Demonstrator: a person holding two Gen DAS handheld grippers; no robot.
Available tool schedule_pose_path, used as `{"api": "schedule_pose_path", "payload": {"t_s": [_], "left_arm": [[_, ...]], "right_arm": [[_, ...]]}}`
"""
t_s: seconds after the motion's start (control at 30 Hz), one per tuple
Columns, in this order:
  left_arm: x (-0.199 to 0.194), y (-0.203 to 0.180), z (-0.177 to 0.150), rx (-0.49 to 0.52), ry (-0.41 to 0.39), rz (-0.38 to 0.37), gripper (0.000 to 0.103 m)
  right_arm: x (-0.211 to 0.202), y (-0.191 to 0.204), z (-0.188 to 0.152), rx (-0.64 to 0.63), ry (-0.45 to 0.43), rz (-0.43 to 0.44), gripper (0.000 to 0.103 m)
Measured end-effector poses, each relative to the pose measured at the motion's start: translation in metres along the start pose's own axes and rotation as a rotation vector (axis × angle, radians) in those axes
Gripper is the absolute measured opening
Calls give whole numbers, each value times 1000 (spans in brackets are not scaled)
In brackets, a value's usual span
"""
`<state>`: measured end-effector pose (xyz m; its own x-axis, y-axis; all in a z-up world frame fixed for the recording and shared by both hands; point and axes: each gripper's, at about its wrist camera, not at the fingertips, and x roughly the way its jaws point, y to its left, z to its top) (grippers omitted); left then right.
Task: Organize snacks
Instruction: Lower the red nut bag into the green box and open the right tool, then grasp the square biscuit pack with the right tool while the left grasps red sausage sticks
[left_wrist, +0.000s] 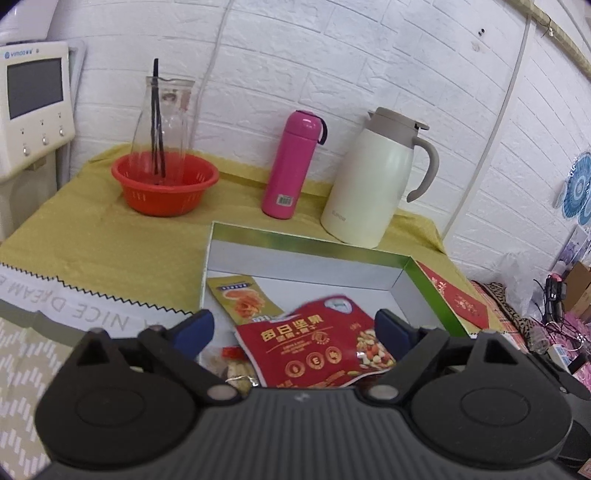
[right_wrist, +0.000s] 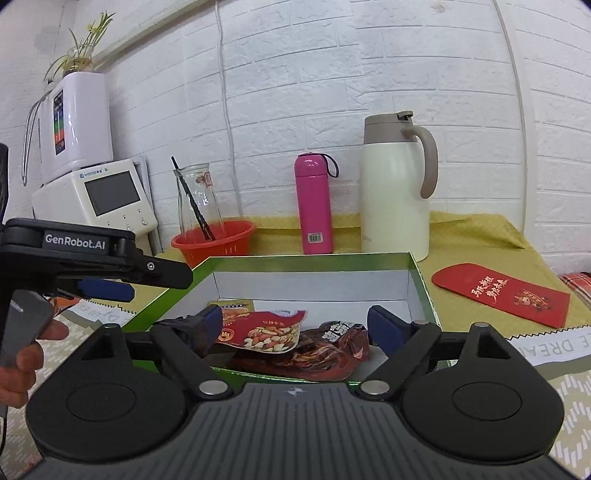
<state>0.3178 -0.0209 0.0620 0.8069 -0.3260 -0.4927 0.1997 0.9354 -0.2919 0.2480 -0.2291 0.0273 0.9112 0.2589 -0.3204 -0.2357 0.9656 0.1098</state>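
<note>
A green-rimmed box (left_wrist: 306, 242) with a white inside holds several snack packs. A red nut pack (left_wrist: 314, 343) lies in it between the wide-apart blue fingertips of my left gripper (left_wrist: 295, 328), which is open and empty just above it. A tan snack pack (left_wrist: 240, 299) lies farther in. In the right wrist view the box (right_wrist: 310, 260) holds the nut pack (right_wrist: 269, 330), a dark red pack (right_wrist: 332, 347) and the tan pack (right_wrist: 232, 306). My right gripper (right_wrist: 295, 325) is open over them. The left gripper (right_wrist: 107, 288) also shows at the box's left edge.
On the yellow cloth behind the box stand a red basket (left_wrist: 164, 184) with a glass bottle, a pink flask (left_wrist: 291, 166) and a white thermos jug (left_wrist: 373, 181). A red envelope (right_wrist: 506, 293) lies right of the box. A white appliance (right_wrist: 99, 199) stands at the left.
</note>
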Motion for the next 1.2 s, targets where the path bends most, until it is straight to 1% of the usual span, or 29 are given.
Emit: {"api": "schedule_pose_path", "payload": {"t_s": [0.23, 0.3, 0.5, 0.7, 0.83, 0.9, 0.97, 1.03, 1.17, 1.2], "left_arm": [[-18, -6, -2, 24, -7, 53, 88], [-26, -8, -3, 33, -16, 55, 88], [-54, -18, -7, 53, -46, 44, 88], [-86, -34, -20, 80, -42, 8, 88], [-110, -39, -40, 77, 7, -40, 88], [-123, -40, -55, 76, 31, -62, 88], [-136, -40, -73, 73, 47, -92, 88], [-147, -39, -92, 72, 63, -117, 88], [-164, -31, -133, 9, 128, -172, 88], [-167, -30, -143, -7, 153, -178, 88]], "right_arm": [[-19, 7, 3, -16, 3, 3, 103], [-26, 9, 4, -17, -2, 1, 103], [-57, 14, 7, -19, -21, 0, 103], [-95, 24, 4, -51, -5, -12, 103], [-127, 25, -6, -67, 3, -17, 103], [-144, 23, -16, -68, 11, 4, 103], [-156, 22, -28, -77, 39, 24, 103], [-165, 21, -45, -100, 80, 22, 103], [-168, 19, -70, -168, 151, -33, 103], [-165, 16, -73, -164, 171, -42, 103]]}}
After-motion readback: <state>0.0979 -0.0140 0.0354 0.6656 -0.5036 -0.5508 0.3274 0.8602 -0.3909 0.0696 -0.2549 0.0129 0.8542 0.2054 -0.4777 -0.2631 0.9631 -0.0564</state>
